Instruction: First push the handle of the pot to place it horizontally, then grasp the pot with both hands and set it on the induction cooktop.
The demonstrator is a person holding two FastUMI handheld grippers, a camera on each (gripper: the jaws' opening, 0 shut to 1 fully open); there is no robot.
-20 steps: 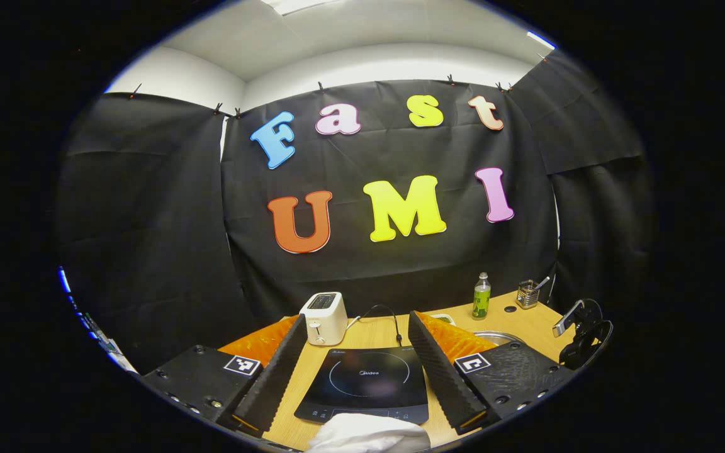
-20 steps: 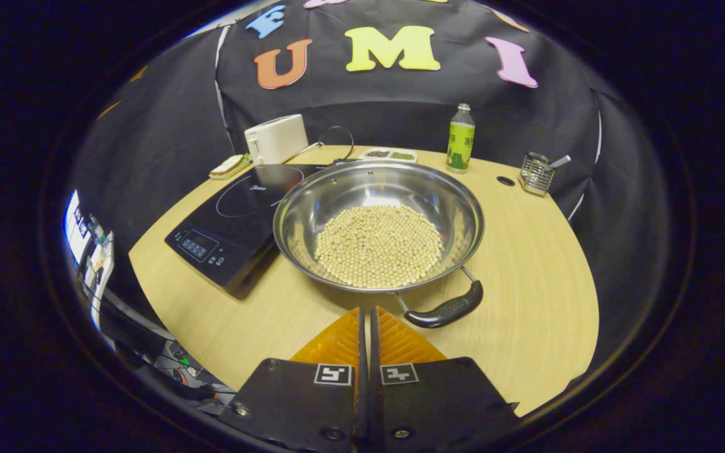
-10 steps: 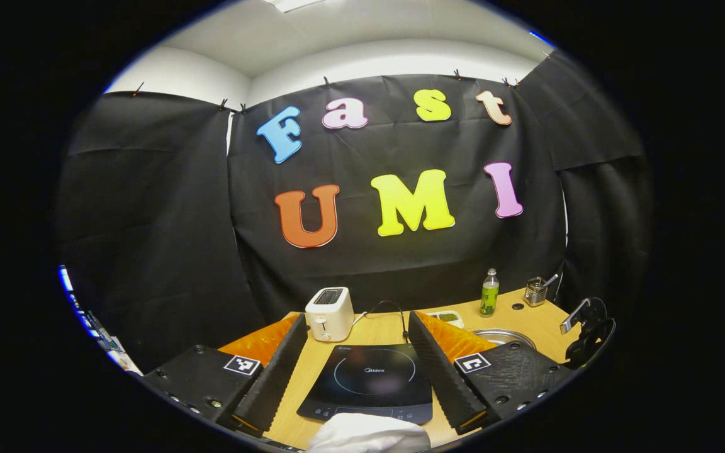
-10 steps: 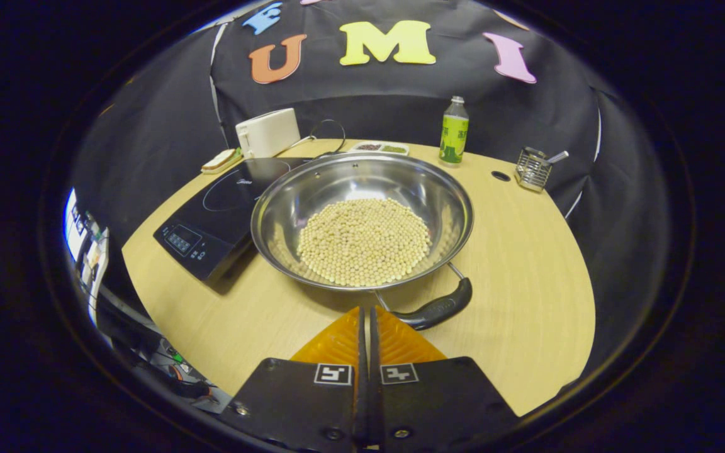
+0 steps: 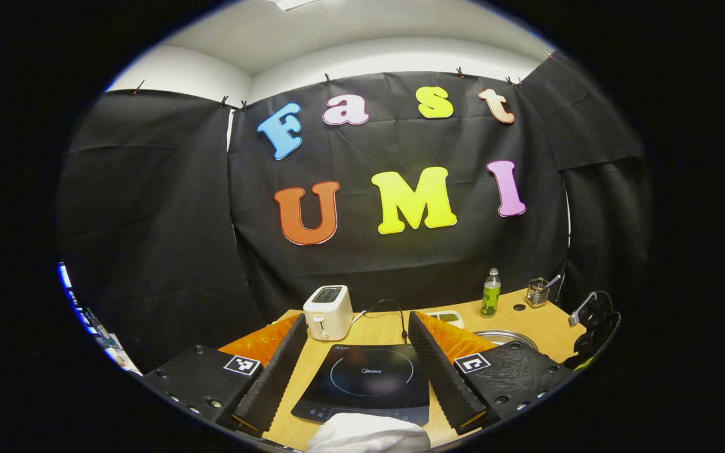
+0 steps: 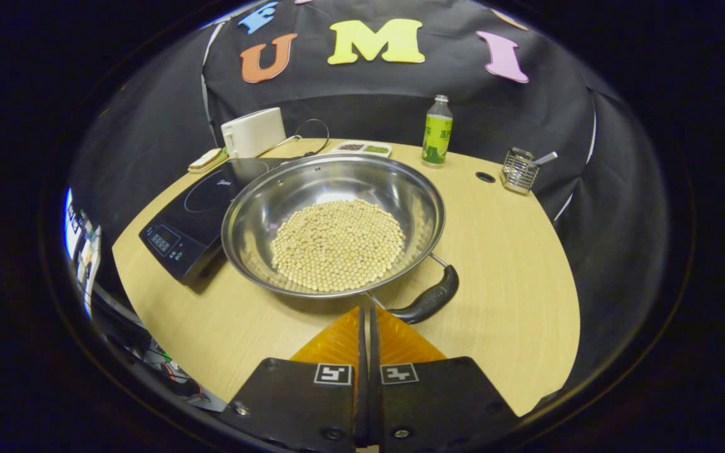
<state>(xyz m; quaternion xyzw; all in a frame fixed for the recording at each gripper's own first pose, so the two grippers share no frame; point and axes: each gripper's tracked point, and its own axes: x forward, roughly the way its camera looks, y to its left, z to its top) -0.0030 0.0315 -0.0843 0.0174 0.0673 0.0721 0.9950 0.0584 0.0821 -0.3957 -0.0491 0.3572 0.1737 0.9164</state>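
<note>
Shiny steel pot heaped with pale beans, black handle askew, right gripper fingers closed empty, left gripper spread wide.

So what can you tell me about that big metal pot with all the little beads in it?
The pot is a wide, shallow, shiny steel pan that sits upright on the wooden table. A heap of small pale round beans covers its bottom. A dark handle on two metal rods juts from the near rim at a slant. The induction cooktop lies right beside it; the pot's far rim seems to overlap its edge. The right gripper is shut, close to the handle, not touching it.
</note>
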